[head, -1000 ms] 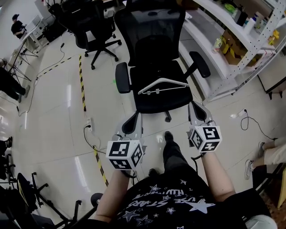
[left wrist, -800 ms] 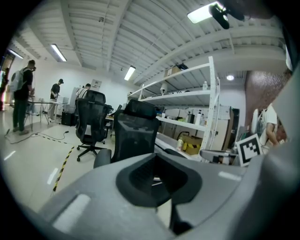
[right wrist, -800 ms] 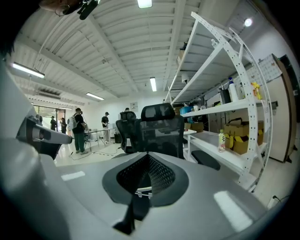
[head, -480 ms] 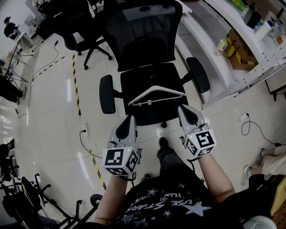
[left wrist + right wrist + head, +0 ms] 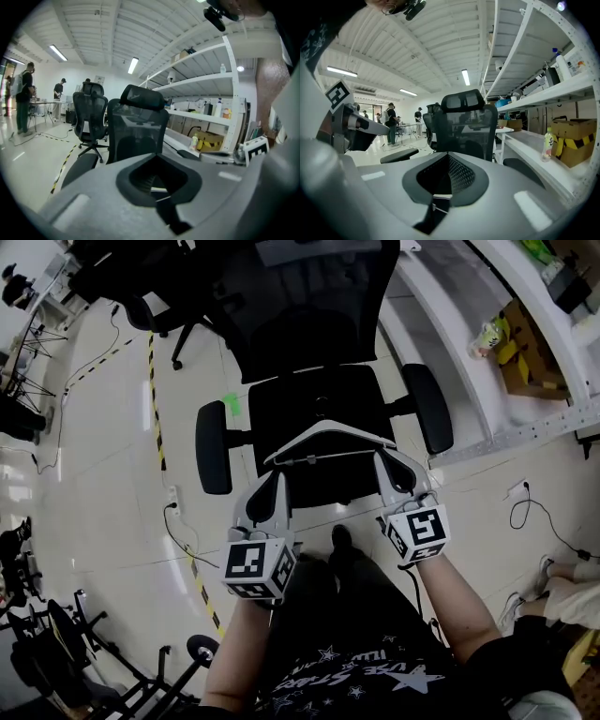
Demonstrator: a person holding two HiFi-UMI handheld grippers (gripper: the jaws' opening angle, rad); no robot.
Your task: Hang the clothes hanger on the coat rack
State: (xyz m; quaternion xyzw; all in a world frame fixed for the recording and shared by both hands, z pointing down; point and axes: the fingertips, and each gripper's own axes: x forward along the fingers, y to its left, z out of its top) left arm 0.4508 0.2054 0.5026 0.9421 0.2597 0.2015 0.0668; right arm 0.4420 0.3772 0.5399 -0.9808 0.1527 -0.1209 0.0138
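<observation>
- Both grippers are low in front of the person. The left gripper (image 5: 274,482) and the right gripper (image 5: 386,463) each have the jaws pressed together, with nothing pinched between them.
- Just beyond their tips lies the hanger (image 5: 323,426), flat on the seat (image 5: 319,395) of a black chair. Each of its ends is very near one gripper. I cannot tell if they touch.
- The hanger seems light and stiff, with thin white arms and a lower bar. Its smooth surface may slip in the jaws. I cannot make out the hook.
- I think a good hold is on one sloped arm near the top, so the hook stays free. The jaws must first open. Because it lies flat, one jaw has to go under the arm, and the soft seat should give a little.
- The armrests (image 5: 213,446) stand on both sides of the seat, and the backrest (image 5: 300,306) rises behind it. They may catch the hanger when it is lifted.
- On the right is a shelf (image 5: 450,343) with a bottle (image 5: 486,334) and a box (image 5: 530,352).
- Farther left are striped floor tape (image 5: 155,399) and other chairs (image 5: 159,287).
- No coat rack shows in any view.
</observation>
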